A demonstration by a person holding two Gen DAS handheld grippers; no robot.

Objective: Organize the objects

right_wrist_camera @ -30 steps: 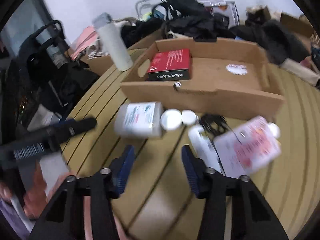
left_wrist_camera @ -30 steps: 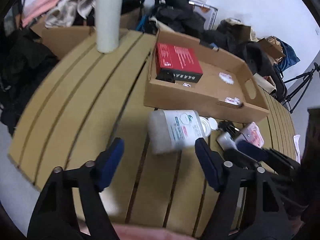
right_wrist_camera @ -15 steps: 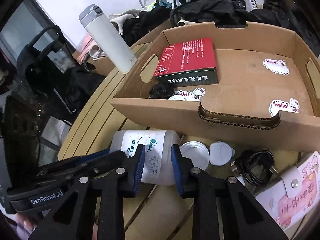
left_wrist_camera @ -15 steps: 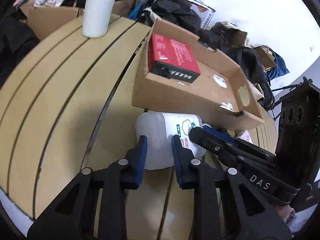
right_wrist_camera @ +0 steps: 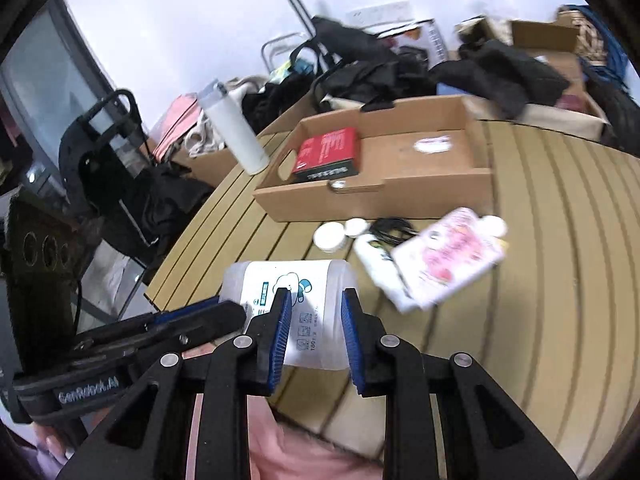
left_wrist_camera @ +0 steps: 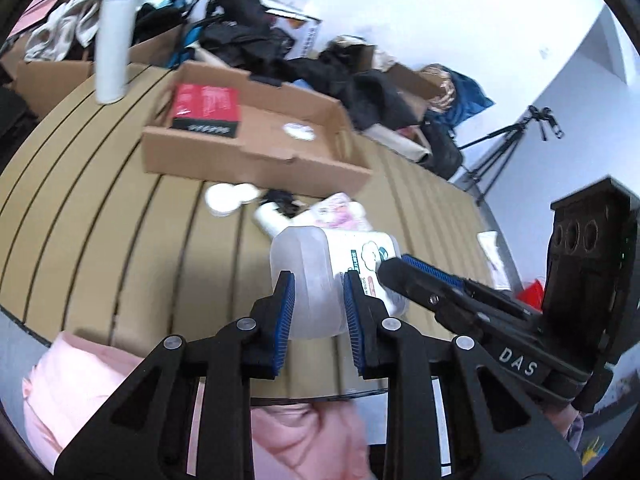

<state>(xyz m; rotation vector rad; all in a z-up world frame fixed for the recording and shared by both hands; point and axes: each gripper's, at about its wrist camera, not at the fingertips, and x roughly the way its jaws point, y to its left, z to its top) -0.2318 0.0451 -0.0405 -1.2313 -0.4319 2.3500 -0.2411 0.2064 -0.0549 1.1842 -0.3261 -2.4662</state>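
A translucent white plastic jar with a printed label (left_wrist_camera: 320, 280) (right_wrist_camera: 308, 300) is held in the air over the table's near edge. My left gripper (left_wrist_camera: 318, 292) is shut on its base end and my right gripper (right_wrist_camera: 312, 312) is shut on its labelled side. The cardboard tray (left_wrist_camera: 256, 156) (right_wrist_camera: 400, 192) lies farther back and holds a red and black box (left_wrist_camera: 206, 110) (right_wrist_camera: 326, 154).
On the slatted wooden table (left_wrist_camera: 120, 208) (right_wrist_camera: 560, 260) lie white lids (left_wrist_camera: 224, 198) (right_wrist_camera: 330, 236), a black cable (right_wrist_camera: 390, 228), a white tube (right_wrist_camera: 374, 262) and a pink pouch (right_wrist_camera: 448, 258). A white flask (left_wrist_camera: 112, 40) (right_wrist_camera: 236, 132) stands at the back left. Clutter surrounds the table.
Both grippers, shut on the jar, have lifted it off the table and drawn it back toward the near edge. The tray and the small items now lie farther away.
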